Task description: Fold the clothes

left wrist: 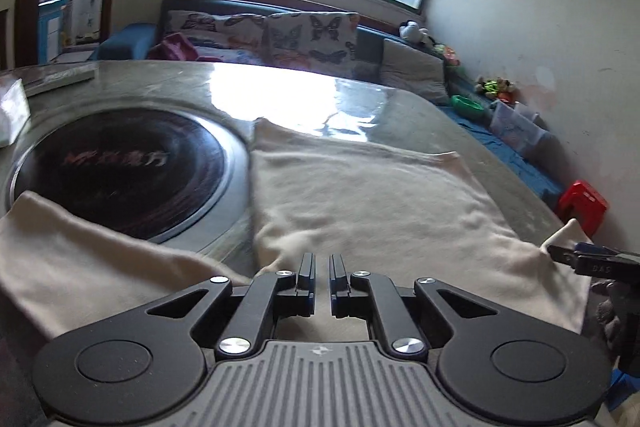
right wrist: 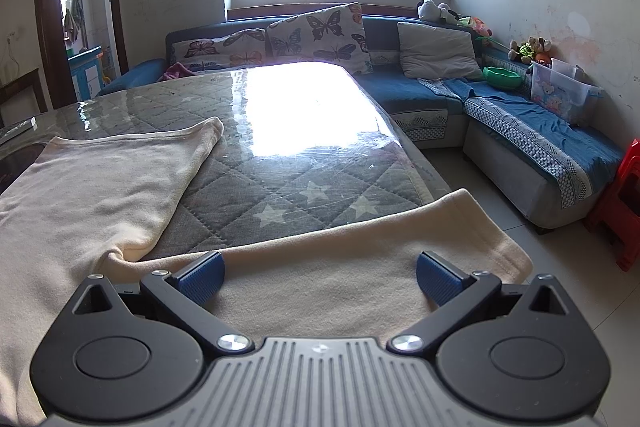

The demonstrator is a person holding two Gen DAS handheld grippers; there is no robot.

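A cream garment (left wrist: 368,195) lies spread on the table, one part draped over the near left (left wrist: 72,259). In the right wrist view the garment (right wrist: 92,187) covers the left of the table, and a sleeve (right wrist: 360,259) stretches to the right edge. My left gripper (left wrist: 322,263) hovers over the garment's near edge, jaws almost together with a thin empty gap. My right gripper (right wrist: 320,277) is wide open, its blue pads (right wrist: 200,277) either side of the sleeve, which lies between them. It shows in the left wrist view at the right edge (left wrist: 576,259).
The table (right wrist: 280,167) has a quilted star cover under clear plastic. A round black hotplate (left wrist: 120,171) is set in its left part, with a box (left wrist: 12,115) beside it. A blue corner sofa (right wrist: 520,131) with cushions and a red stool (right wrist: 624,203) stand behind and right.
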